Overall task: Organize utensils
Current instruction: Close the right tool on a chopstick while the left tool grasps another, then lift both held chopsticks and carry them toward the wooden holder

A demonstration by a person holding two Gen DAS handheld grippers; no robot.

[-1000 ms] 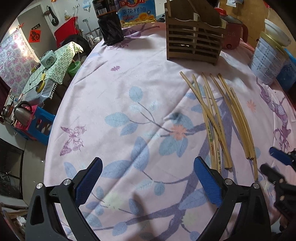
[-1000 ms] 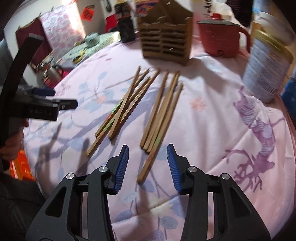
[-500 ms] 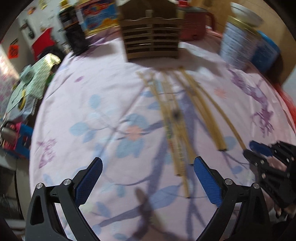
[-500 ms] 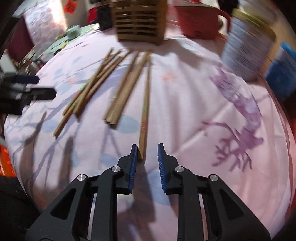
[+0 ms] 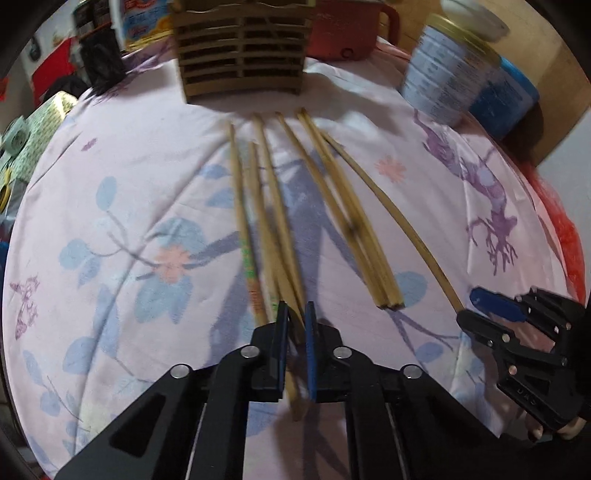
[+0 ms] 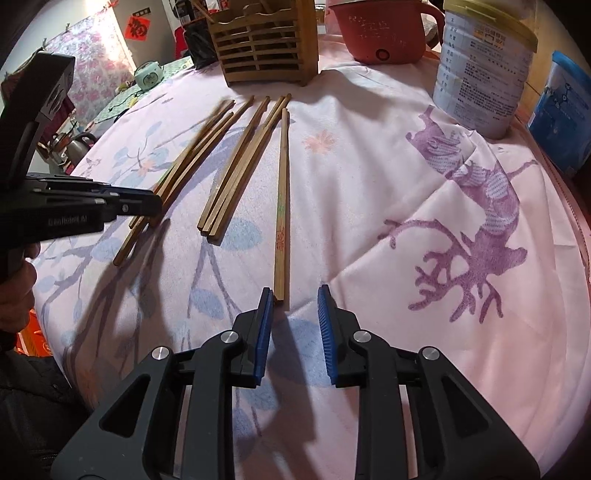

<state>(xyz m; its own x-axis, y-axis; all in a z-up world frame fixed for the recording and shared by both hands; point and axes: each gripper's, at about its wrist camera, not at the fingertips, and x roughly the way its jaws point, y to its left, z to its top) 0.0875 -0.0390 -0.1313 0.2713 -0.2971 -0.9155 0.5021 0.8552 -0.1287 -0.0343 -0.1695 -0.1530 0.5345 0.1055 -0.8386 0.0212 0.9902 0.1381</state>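
The left tongs (image 5: 295, 317) are closed on the near end of a chopstick (image 5: 284, 254) that belongs to the left-hand bunch (image 5: 258, 206); the blue pads (image 5: 282, 332) clamp it from both sides, and its end pokes out behind them toward the camera. The rest of that bunch lies fanned on the pink flowered cloth of the tabletop (image 5: 110, 166), running from the near edge toward the far edge.

Just right of it lies a second bunch (image 5: 347, 221) of chopsticks pressed side by side, ends flush. Farther right a single chopstick (image 6: 281, 199) lies alone, well apart from the others, printed with green and red marks.

The right tongs (image 6: 295, 295) hover at the near end of that single chopstick with the jaws apart and opening. The stick's end sits just beside the left pad (image 6: 264, 325), at the mouth of the gap; the pads do not press it.

At the far edge of the tabletop stands a slatted wooden holder (image 6: 264, 44), upright, beyond the far ends of all the chopsticks. To its right sit a red pot (image 6: 380, 31), then a tall tin (image 6: 480, 66) with a yellow rim, and a blue container (image 6: 561, 110) at the right edge. A person's hand (image 6: 18, 291) grips the handle of the left tongs at the left edge.
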